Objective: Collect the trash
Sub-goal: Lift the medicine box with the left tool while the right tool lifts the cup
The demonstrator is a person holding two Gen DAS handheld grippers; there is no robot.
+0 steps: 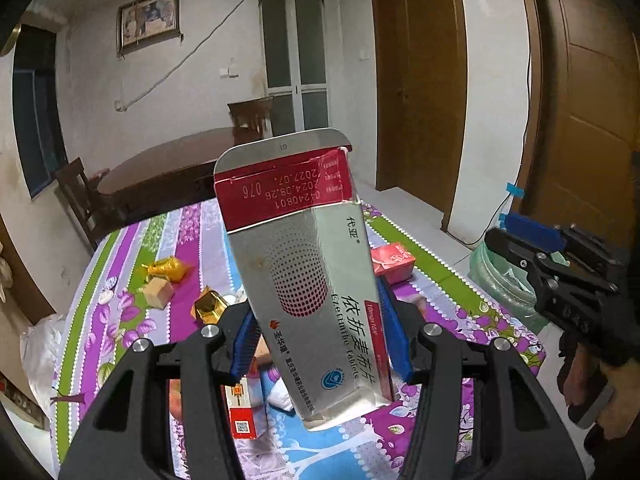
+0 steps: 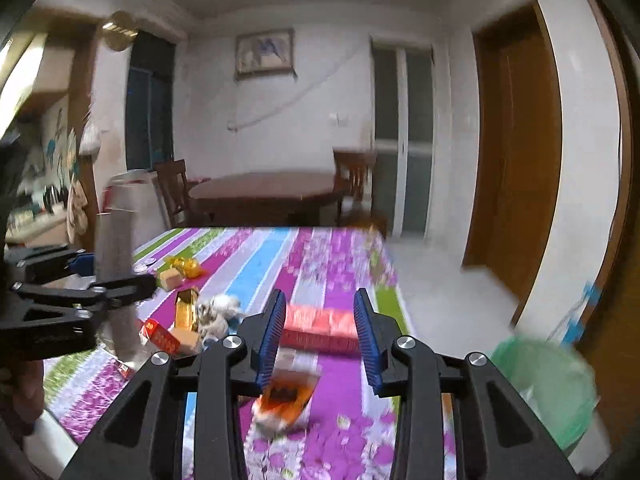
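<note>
The left tongs [image 1: 324, 336] clamp a tall silver-and-red cardboard medicine box [image 1: 308, 264], its torn flap uppermost, lifted above the tabletop's striped purple, green and blue floral cloth [image 1: 132, 280]. The right tongs [image 2: 320, 336] stand partly apart with nothing pressed between their blue pads; no earlier view confirms any motion. Taking the flat red carton [image 2: 320, 330] on the cloth as landmark: a gold foil wrapper [image 2: 187, 310] lies to its left, an orange crumpled packet [image 2: 286, 400] just nearer the camera, and a green-lined bin [image 2: 548, 392] on the floor to its right.
</note>
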